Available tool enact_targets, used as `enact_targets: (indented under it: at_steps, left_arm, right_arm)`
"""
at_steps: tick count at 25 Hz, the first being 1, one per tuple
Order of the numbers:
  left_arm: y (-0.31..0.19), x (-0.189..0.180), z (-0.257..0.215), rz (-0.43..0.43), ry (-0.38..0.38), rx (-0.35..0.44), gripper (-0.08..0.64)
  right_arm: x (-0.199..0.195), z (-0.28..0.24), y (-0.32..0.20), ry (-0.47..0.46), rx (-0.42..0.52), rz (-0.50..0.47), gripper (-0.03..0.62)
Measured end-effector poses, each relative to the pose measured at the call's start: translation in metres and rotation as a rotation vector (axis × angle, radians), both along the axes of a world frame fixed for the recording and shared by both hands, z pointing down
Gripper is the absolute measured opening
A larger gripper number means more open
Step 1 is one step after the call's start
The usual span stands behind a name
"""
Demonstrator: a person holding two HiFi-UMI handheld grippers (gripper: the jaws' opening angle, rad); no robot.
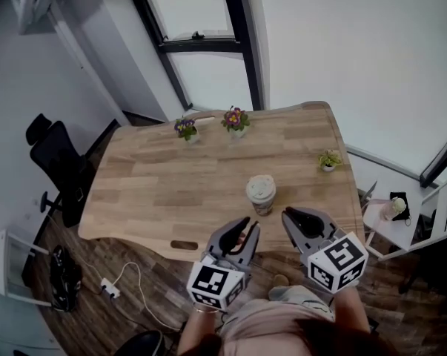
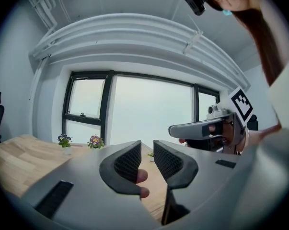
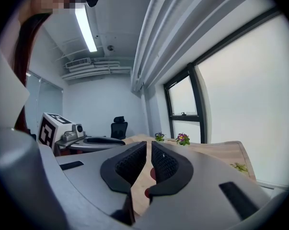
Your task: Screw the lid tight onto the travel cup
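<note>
Jaws on the left gripper [image 2: 145, 158] stand slightly apart, released, with nothing between them. The right gripper [image 3: 149, 159] has its jaws clenched together, empty. Just ahead of both sets of jaws, about midway between their tips and clear of both, the cup [image 1: 261, 196] stands upright on the bench [image 1: 149, 191], lid [image 1: 260, 186] on top.

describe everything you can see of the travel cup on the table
The travel cup stands upright on the wooden table, near its front edge. From above it shows a round, pale lid seated on top and a darker wall below. The left gripper and right gripper are short of it, not touching.
</note>
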State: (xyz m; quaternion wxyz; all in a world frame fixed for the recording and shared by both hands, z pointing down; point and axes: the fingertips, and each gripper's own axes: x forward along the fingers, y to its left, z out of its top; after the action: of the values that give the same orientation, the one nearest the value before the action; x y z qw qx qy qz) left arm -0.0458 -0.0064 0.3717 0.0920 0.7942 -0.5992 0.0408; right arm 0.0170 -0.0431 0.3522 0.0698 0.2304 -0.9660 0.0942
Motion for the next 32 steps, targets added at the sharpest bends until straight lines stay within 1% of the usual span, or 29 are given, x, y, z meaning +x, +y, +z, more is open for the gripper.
enact_targets:
  at_steps: [3, 5, 8, 11, 14, 17, 20, 25, 32]
  left_arm:
    - [-0.01, -0.004, 0.009, -0.005, -0.008, -0.006, 0.1]
    - [-0.014, -0.007, 0.015, -0.003, -0.024, -0.016, 0.121]
    - [-0.02, -0.011, 0.027, 0.011, -0.044, -0.032, 0.147]
    - [-0.026, -0.017, 0.039, 0.035, -0.051, -0.047, 0.175]
    - [-0.033, -0.024, 0.053, 0.06, -0.039, -0.065, 0.212]
    - [-0.041, -0.029, 0.065, 0.089, -0.027, -0.082, 0.233]
    - [-0.047, -0.032, 0.08, 0.137, -0.035, -0.105, 0.253]
    - [-0.061, -0.038, 0.098, 0.211, -0.051, -0.127, 0.276]
    - [-0.079, -0.043, 0.127, 0.301, -0.069, -0.171, 0.295]
  right_arm:
    - [-0.005, 0.006, -0.01, 0.008, 0.003, -0.04, 0.016]
    - [-0.01, 0.011, -0.013, 0.014, 0.002, -0.077, 0.063]
    - [-0.016, 0.017, -0.019, 0.034, -0.001, -0.111, 0.103]
    - [-0.026, 0.022, -0.023, 0.052, 0.008, -0.128, 0.139]
    - [-0.036, 0.029, -0.028, 0.072, 0.024, -0.136, 0.185]
    - [-0.044, 0.035, -0.035, 0.087, 0.033, -0.125, 0.225]
    - [-0.051, 0.041, -0.041, 0.095, 0.027, -0.118, 0.254]
    - [-0.061, 0.053, -0.056, 0.114, 0.015, -0.109, 0.281]
    - [-0.072, 0.074, -0.072, 0.159, -0.003, -0.104, 0.299]
